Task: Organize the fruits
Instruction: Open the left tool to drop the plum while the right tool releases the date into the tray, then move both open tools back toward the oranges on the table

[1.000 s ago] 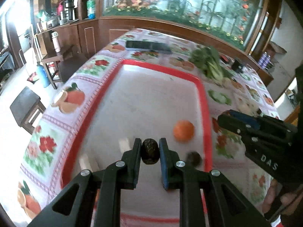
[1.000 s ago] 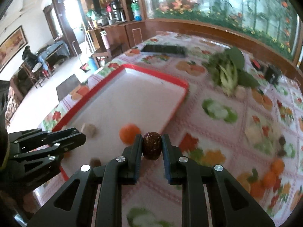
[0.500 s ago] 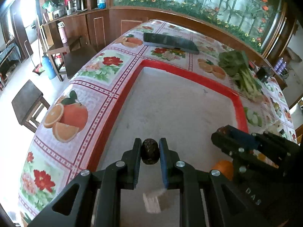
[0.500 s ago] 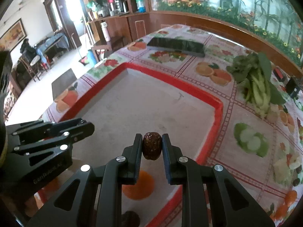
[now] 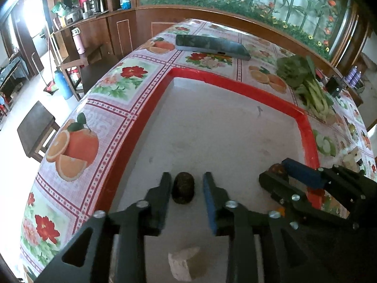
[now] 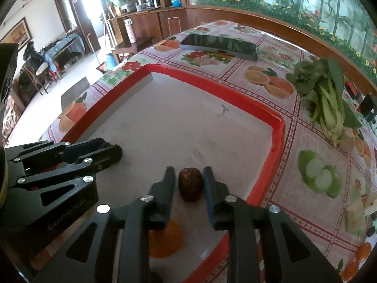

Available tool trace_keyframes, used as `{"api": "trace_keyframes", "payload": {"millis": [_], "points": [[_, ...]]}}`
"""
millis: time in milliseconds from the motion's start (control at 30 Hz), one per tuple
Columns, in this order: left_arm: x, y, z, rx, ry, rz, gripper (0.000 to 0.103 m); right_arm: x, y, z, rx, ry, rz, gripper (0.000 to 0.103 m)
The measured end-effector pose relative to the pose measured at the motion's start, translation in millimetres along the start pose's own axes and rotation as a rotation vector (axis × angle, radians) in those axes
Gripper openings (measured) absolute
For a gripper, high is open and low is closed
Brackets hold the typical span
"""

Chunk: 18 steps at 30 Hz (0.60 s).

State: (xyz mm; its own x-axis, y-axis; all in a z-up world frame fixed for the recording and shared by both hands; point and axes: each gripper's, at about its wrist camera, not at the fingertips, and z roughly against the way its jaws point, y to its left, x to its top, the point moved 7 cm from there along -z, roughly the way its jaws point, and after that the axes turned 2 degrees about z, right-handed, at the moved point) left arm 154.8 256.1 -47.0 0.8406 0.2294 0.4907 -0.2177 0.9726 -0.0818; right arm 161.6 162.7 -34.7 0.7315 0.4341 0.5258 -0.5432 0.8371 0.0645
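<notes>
A red-rimmed tray (image 5: 150,118) with a white floor lies on the fruit-print tablecloth. In the left wrist view a dark, wrinkled fruit (image 5: 183,190) rests on the tray floor between the fingers of my left gripper (image 5: 186,186). Its jaws are opening and a gap shows on each side of the fruit. In the right wrist view a reddish-brown date (image 6: 190,184) stands on the tray between the fingers of my right gripper (image 6: 188,176). Those jaws are opening too, and the pads are no longer pressing. An orange (image 6: 165,238) lies under the right gripper.
A dark phone (image 5: 212,47) lies beyond the tray, and leafy greens (image 5: 306,82) lie to its right. A pale chunk (image 5: 181,266) sits on the tray under my left gripper. The table edge drops off at the left, with a stool (image 5: 35,127) below.
Both grippers came down and forward over the tray, side by side. Their jaws were shut on the two fruits; now they have parted and both fruits rest on the tray floor.
</notes>
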Motion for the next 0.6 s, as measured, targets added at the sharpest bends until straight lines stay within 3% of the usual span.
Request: {"api": "trace_keyframes", "payload": {"millis": [200, 600], "points": [[-4, 2, 11, 0.056, -0.026, 0.002, 0.066, -4, -5, 11, -0.013, -0.012, -0.021, 0.033], [-21, -11, 45, 0.077, -0.058, -0.001, 0.075, -20, -14, 53, -0.001, -0.044, -0.087, 0.036]]}}
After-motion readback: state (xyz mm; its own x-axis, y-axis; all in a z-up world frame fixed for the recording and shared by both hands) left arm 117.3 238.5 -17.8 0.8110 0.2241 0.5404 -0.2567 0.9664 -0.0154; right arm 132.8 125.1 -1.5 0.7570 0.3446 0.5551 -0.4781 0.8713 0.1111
